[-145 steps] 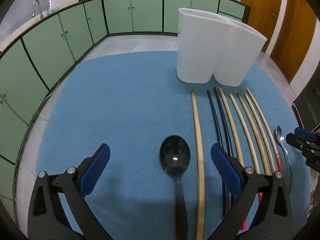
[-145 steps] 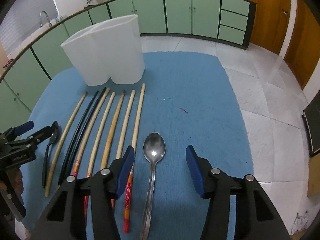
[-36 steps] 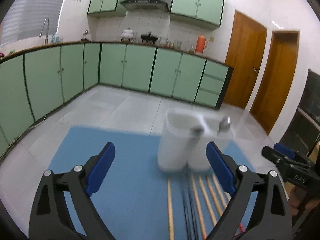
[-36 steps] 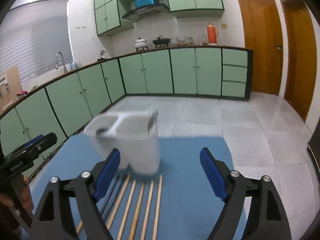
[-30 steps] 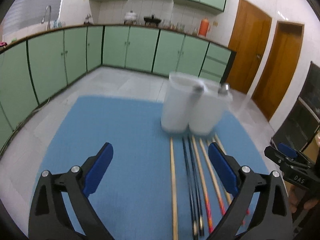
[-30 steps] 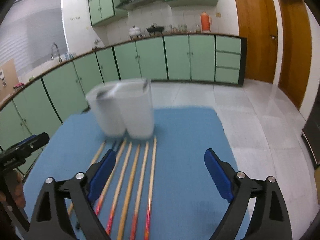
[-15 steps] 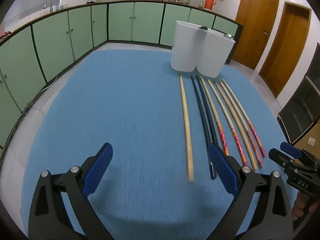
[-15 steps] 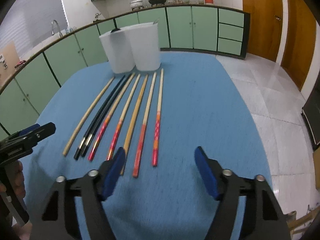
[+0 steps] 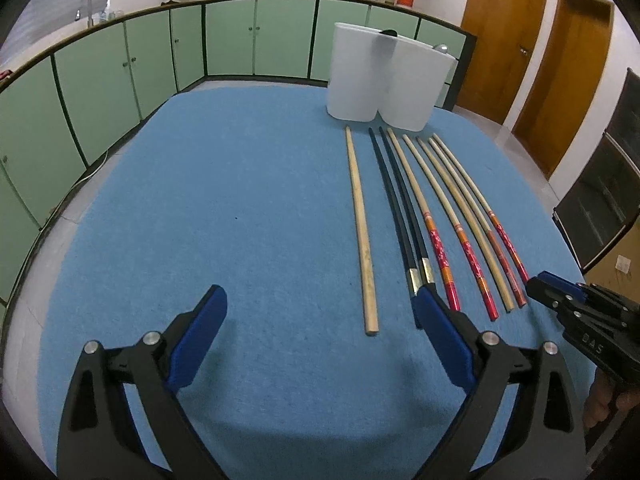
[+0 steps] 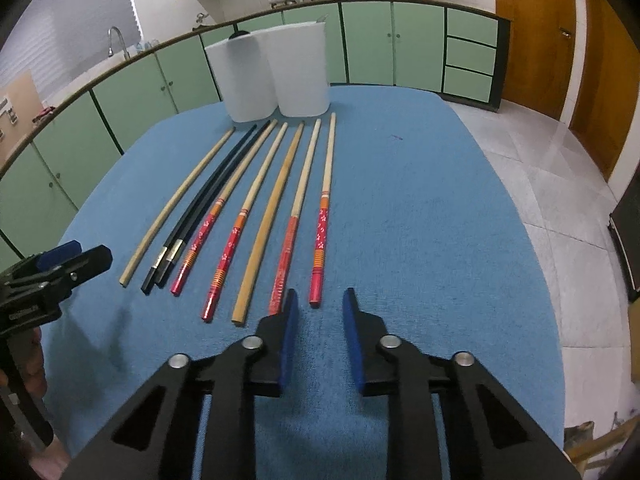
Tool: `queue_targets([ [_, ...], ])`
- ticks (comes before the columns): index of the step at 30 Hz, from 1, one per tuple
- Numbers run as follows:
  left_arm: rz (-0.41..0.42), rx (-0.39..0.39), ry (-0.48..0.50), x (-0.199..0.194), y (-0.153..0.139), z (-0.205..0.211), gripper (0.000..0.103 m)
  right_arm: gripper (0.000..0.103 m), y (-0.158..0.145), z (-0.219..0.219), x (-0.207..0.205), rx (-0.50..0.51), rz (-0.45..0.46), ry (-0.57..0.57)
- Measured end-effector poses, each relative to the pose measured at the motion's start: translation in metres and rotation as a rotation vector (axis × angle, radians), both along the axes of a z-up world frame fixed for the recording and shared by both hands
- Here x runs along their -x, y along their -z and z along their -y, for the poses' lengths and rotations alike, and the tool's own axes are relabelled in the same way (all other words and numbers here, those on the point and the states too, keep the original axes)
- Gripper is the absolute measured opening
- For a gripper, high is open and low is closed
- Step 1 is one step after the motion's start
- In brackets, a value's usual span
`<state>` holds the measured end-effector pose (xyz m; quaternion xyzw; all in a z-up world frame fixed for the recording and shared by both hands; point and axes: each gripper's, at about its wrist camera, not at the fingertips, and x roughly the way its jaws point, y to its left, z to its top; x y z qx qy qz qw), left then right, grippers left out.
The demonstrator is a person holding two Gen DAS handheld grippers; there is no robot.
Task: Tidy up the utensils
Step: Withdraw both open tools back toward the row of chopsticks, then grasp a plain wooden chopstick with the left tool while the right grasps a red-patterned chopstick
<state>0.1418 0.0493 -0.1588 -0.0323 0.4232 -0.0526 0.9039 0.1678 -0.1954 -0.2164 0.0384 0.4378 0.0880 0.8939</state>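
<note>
So my left claw [image 9: 318,344] has its blue-padded fingers spread wide apart with nothing between them, hovering over the blue felt table mat [image 9: 224,216]. My right claw [image 10: 318,334] has its fingers pulled in to a narrow gap, but they aren't touching each other and they aren't clamped on anything. It sits just behind the butt end of the outermost red-and-orange patterned bamboo chopstick [image 10: 323,216].

Using the white two-compartment plastic utensil holder [image 10: 276,76] as the landmark: it stands upright at the far end of the mat, and all the chopsticks lie flat in a row fanning out from its base towards me. Their thin tips are near the holder, apart from it. From my left there's a plain pale wooden chopstick [image 9: 361,232] on its own, then a pair of black chopsticks with metal bands [image 9: 400,216] lying side by side. After those come four red-patterned ones with another plain wooden chopstick [image 10: 269,216] in among them.

A dark rounded utensil end [image 9: 388,33] pokes up above the holder's rim on its left side, and something shiny [image 9: 441,47] pokes up on its right side.
</note>
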Motion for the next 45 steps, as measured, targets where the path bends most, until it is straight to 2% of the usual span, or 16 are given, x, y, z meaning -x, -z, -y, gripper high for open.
queue_targets([
  [2,-0.01,-0.002,0.007,-0.001,0.002,0.002,0.082,0.019,0.001,-0.002,-0.001,0.005,0.001,0.001],
  [7,-0.03,0.002,0.019,-0.001,0.008,0.007,0.081,0.016,0.004,-0.005,-0.004,0.023,0.013,-0.003],
  [11,-0.049,-0.001,0.026,-0.004,0.014,0.011,0.069,0.016,0.005,-0.003,-0.004,0.01,0.015,-0.002],
  [17,-0.034,-0.047,0.047,-0.002,0.016,0.019,0.054,0.016,0.005,-0.002,-0.004,0.0,0.016,0.0],
  [21,-0.029,-0.059,0.073,0.0,0.017,0.028,0.052,0.016,0.005,-0.002,-0.004,-0.006,0.016,0.002],
  [27,-0.016,-0.077,0.069,0.002,0.017,0.034,0.031,0.016,0.006,-0.001,-0.007,-0.011,0.015,0.011],
  [29,-0.014,-0.076,0.06,0.002,0.017,0.033,0.016,0.017,0.007,-0.003,-0.007,-0.003,0.018,0.012],
  [32,-0.015,-0.086,0.05,0.001,0.016,0.034,0.006,0.017,0.007,-0.005,-0.009,0.008,0.017,0.018],
  [34,-0.012,-0.102,0.049,0.002,0.016,0.037,0.006,0.016,0.007,-0.005,-0.009,0.008,0.017,0.023],
  [37,-0.009,-0.115,0.044,0.002,0.016,0.039,0.006,0.006,0.007,-0.002,-0.011,-0.001,0.013,0.04],
  [43,-0.001,-0.125,0.042,0.005,0.011,0.038,0.006,0.006,0.003,0.0,-0.01,0.0,0.018,0.048],
  [45,0.026,-0.132,0.045,0.009,0.002,0.037,0.006,0.006,-0.002,0.002,-0.008,0.014,0.028,0.049],
])
